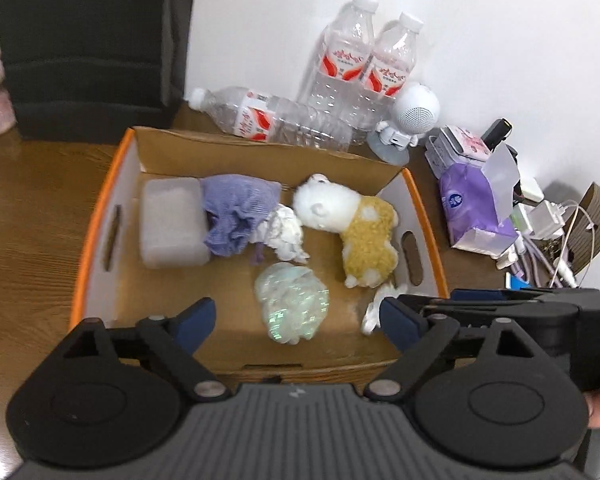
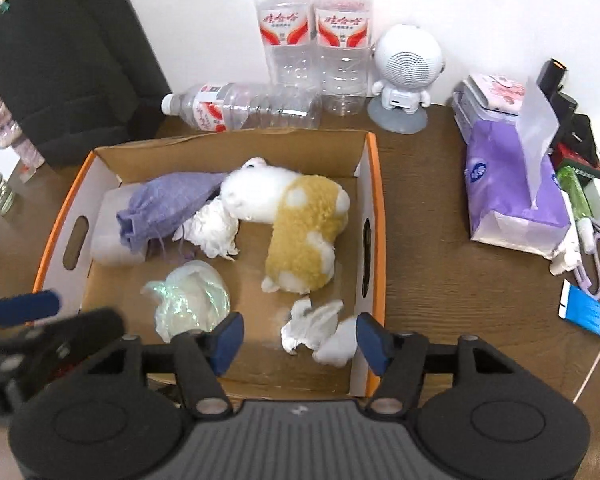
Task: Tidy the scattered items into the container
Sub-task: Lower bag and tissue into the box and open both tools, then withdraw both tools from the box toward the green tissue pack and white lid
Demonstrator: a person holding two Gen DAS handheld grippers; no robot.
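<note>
A cardboard box with an orange rim (image 1: pixel 100 216) (image 2: pixel 374 200) sits on the wooden table. In it lie a white-and-tan plush toy (image 1: pixel 364 236) (image 2: pixel 300 232), a purple cloth pouch (image 1: pixel 236 216) (image 2: pixel 168 204), a frosted plastic block (image 1: pixel 168 228), a crumpled white tissue (image 1: pixel 286 232) and a shiny iridescent wrap (image 1: pixel 292 300) (image 2: pixel 192 296). My left gripper (image 1: pixel 296 320) hangs open over the box's near side, above the wrap and clear of it. My right gripper (image 2: pixel 300 336) is open; a second crumpled tissue (image 2: pixel 316 328) rests on the box floor between its fingers, untouched.
Behind the box, one water bottle (image 2: pixel 244 106) lies flat and two stand (image 2: pixel 316 32) beside a white robot-shaped speaker (image 2: pixel 404 68). A purple tissue pack (image 2: pixel 512 200), chargers and cables (image 1: pixel 540 232) crowd the right side. A black chair back (image 1: pixel 88 40) stands at the far left.
</note>
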